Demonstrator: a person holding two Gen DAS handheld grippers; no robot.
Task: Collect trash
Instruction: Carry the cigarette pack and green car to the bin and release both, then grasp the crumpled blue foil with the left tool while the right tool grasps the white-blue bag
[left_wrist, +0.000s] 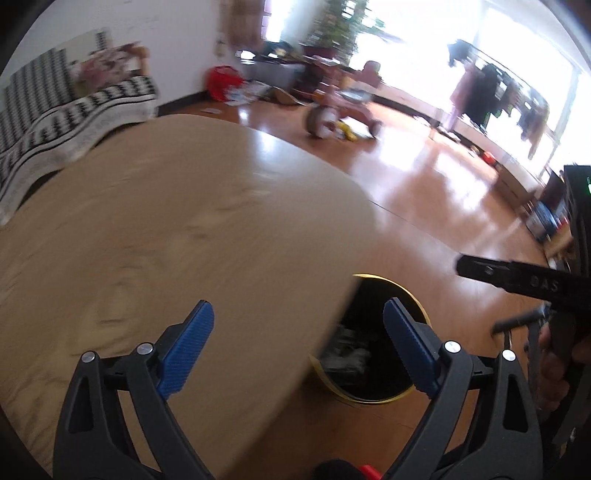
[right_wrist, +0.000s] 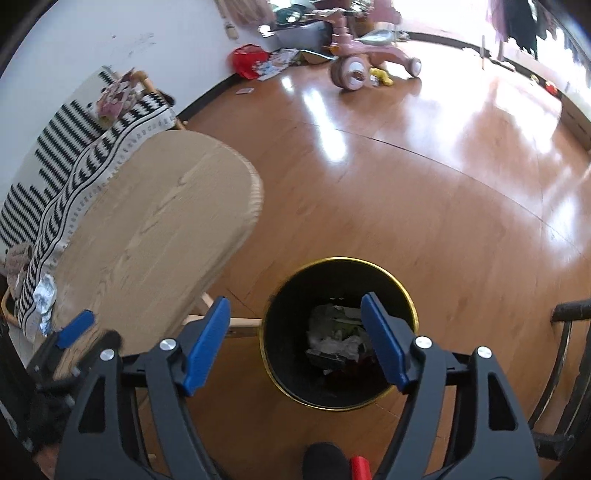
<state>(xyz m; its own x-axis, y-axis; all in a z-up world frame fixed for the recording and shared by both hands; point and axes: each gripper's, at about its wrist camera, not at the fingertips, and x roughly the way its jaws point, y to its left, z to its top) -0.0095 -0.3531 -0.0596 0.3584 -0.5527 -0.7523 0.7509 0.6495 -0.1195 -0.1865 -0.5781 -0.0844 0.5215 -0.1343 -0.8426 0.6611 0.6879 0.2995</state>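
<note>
A black trash bin with a gold rim (right_wrist: 412, 306) stands on the wooden floor beside the table. Crumpled trash (right_wrist: 338, 336) lies inside it. My right gripper (right_wrist: 295, 339) is open and empty, held above the bin. My left gripper (left_wrist: 297, 341) is open and empty over the table's right edge; the bin (left_wrist: 376, 397) shows partly under that edge. The right gripper's black finger (left_wrist: 517, 280) shows at the right in the left wrist view. The left gripper's blue pad (right_wrist: 75, 326) shows at the lower left in the right wrist view.
A light wooden oval table (right_wrist: 155, 229) stands left of the bin. A black-and-white patterned sofa (right_wrist: 55, 177) lies behind it, with crumpled foil (right_wrist: 44, 299) at its edge. A pink tricycle (right_wrist: 362, 55) and scattered items sit on the far floor. A dark chair (right_wrist: 565, 369) stands at right.
</note>
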